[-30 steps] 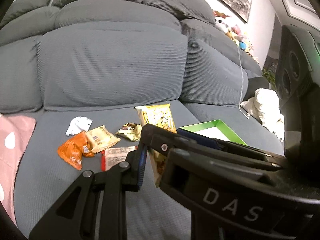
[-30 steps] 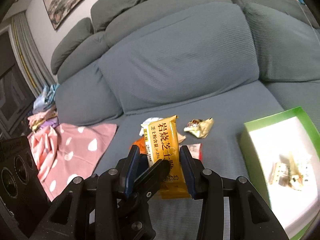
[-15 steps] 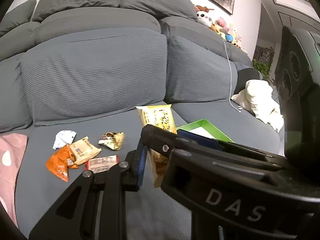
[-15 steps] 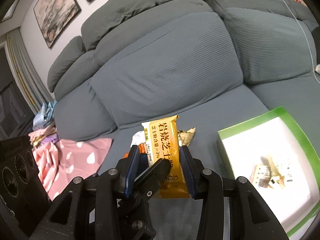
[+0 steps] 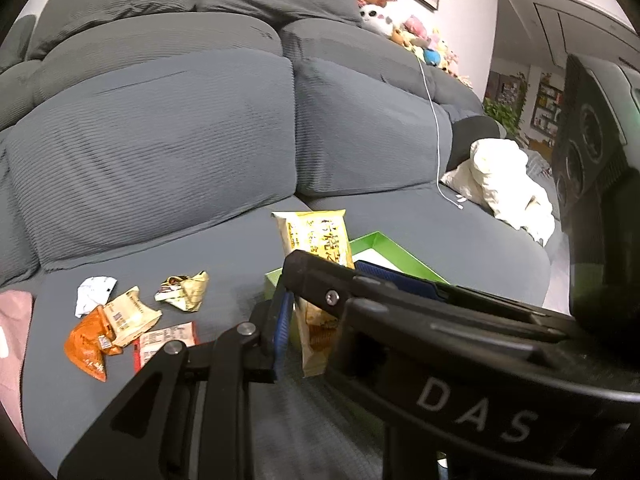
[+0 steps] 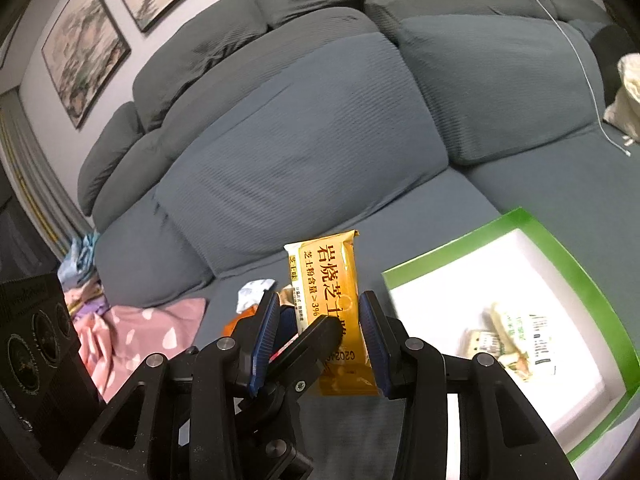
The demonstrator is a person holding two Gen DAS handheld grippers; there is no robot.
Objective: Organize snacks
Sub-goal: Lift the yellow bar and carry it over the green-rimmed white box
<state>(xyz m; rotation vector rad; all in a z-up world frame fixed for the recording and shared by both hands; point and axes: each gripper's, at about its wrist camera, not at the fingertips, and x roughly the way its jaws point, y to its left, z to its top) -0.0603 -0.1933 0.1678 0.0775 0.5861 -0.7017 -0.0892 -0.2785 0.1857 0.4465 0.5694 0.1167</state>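
Right-wrist view: both grippers' fingers (image 6: 374, 340) pinch the yellow snack packet (image 6: 328, 288) upright, tilted downward.

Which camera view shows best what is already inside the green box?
The right wrist view. It looks down into the green box, so the white floor and a few pale snack packets inside are visible. In the left wrist view only a rim corner appears behind the yellow snack packet; the contents are hidden.
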